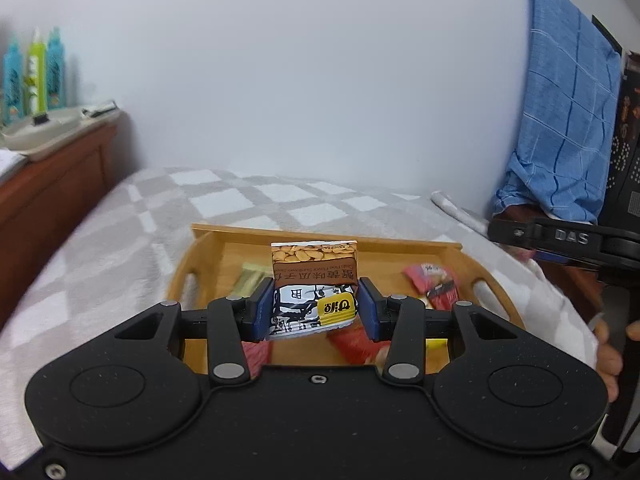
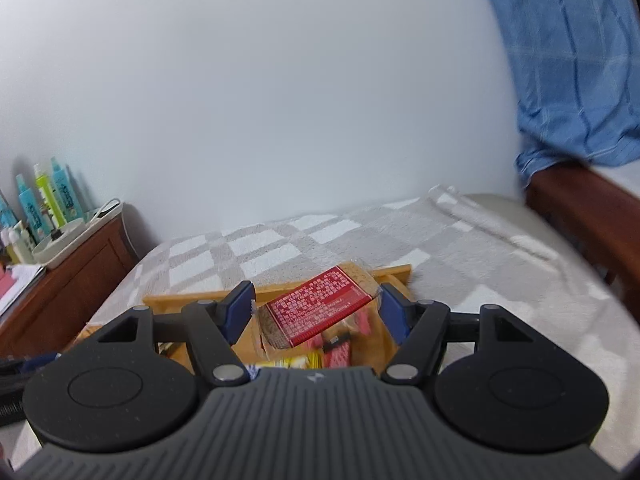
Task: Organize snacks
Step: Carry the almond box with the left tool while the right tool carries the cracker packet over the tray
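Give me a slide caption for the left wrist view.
Left gripper holds a sunflower seed packet above the wooden tray of snacks on a checked blanket.

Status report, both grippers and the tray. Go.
Left gripper shut on sunflower seed packet. Right gripper shut on red-labelled cake pack. Both above wooden tray. Nothing in the way.

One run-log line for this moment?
left gripper: shut on seed packet | right gripper: shut on red-labelled cake | both above wooden tray
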{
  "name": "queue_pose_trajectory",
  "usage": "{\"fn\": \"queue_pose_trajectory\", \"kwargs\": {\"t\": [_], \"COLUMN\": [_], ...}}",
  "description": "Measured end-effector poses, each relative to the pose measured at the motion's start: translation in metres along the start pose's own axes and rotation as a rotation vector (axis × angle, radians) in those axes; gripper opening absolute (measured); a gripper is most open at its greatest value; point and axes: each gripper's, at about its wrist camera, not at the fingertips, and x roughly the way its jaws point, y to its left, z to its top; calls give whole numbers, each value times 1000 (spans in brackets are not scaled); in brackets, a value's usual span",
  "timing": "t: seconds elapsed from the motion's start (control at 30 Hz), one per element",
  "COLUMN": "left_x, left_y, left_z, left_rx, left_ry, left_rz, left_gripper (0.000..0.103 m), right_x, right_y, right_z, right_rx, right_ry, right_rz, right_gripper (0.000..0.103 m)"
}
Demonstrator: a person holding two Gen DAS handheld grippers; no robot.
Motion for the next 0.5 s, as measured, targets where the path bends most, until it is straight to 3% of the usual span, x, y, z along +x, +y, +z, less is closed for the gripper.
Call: {"fn": "queue_pose_trajectory", "kwargs": {"t": [0.27, 0.5], "left_x": [74, 119], "left_y": [-12, -11], "left_z": [8, 1], "left_rx": [4, 8], "left_ry": [79, 131], "left_rz": [1, 27], "left_gripper": [41, 41], "right_x": [102, 139], "right_y": [-29, -43], "right_z": [8, -3], "right_rx": [187, 184], "right_ry": [183, 225], "right_rz": [51, 18], "right_gripper": [69, 69]}}
